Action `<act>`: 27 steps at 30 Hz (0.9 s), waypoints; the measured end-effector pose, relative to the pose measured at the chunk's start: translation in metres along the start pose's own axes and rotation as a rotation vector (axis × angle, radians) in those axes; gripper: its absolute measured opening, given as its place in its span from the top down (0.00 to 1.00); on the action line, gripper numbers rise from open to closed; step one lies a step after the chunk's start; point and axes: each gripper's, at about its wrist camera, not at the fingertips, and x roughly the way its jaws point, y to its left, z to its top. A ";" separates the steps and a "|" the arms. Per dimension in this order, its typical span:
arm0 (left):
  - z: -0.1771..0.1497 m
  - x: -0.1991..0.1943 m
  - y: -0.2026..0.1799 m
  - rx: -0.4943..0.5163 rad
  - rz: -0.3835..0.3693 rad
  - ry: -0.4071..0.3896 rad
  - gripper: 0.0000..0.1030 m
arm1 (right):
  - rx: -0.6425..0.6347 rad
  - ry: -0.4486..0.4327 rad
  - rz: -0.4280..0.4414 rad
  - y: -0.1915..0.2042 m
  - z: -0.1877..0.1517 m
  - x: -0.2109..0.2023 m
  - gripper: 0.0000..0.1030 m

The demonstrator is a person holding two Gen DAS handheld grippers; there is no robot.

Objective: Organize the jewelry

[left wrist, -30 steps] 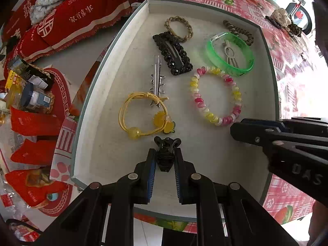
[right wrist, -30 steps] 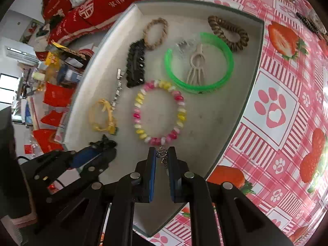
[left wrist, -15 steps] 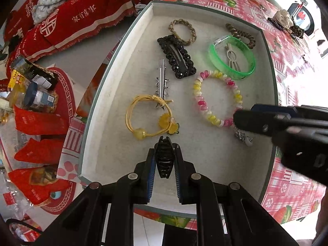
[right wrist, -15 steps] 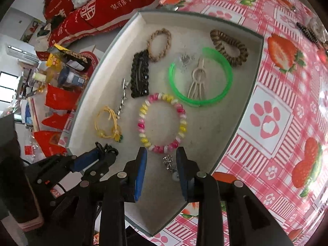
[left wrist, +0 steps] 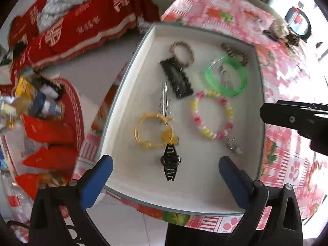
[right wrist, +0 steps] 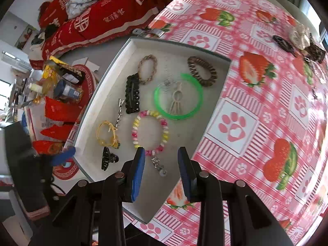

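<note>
tray (right wrist: 131,47): matt pale walls | green bangle (right wrist: 178,96): glossy translucent plastic | black claw clip (left wrist: 170,164): shiny plastic | bar clip (left wrist: 164,100): bright metal | tablecloth (right wrist: 266,106): smooth glossy printed sheet | gripper pads (right wrist: 137,170): matt blue

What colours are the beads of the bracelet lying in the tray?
Pink, yellow and white beads on the bracelet, clearest in the right wrist view.

Bright daylight; motion-blurred; fisheye-warped edges
</note>
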 end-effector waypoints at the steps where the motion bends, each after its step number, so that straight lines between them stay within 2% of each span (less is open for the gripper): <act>1: 0.001 -0.003 -0.001 0.005 -0.003 0.000 0.00 | 0.009 -0.003 -0.001 -0.002 0.000 -0.005 0.65; 8: 0.003 -0.028 -0.001 0.002 -0.005 -0.012 0.00 | 0.033 0.001 -0.021 -0.008 -0.003 -0.025 0.63; 10: 0.004 -0.039 0.001 -0.003 0.001 -0.017 0.00 | 0.027 0.004 -0.029 -0.007 -0.004 -0.033 0.53; 14: 0.006 -0.065 0.003 -0.013 0.013 -0.040 0.00 | -0.005 -0.012 -0.059 -0.001 -0.008 -0.054 0.45; 18: 0.008 -0.088 0.008 -0.029 0.020 -0.064 0.00 | -0.030 -0.047 -0.094 0.008 -0.012 -0.081 0.24; 23: 0.009 -0.120 0.012 -0.050 0.013 -0.098 0.00 | -0.062 -0.089 -0.151 0.023 -0.015 -0.115 0.20; 27: 0.007 -0.142 0.013 -0.056 0.003 -0.124 0.00 | -0.087 -0.124 -0.180 0.036 -0.016 -0.137 0.09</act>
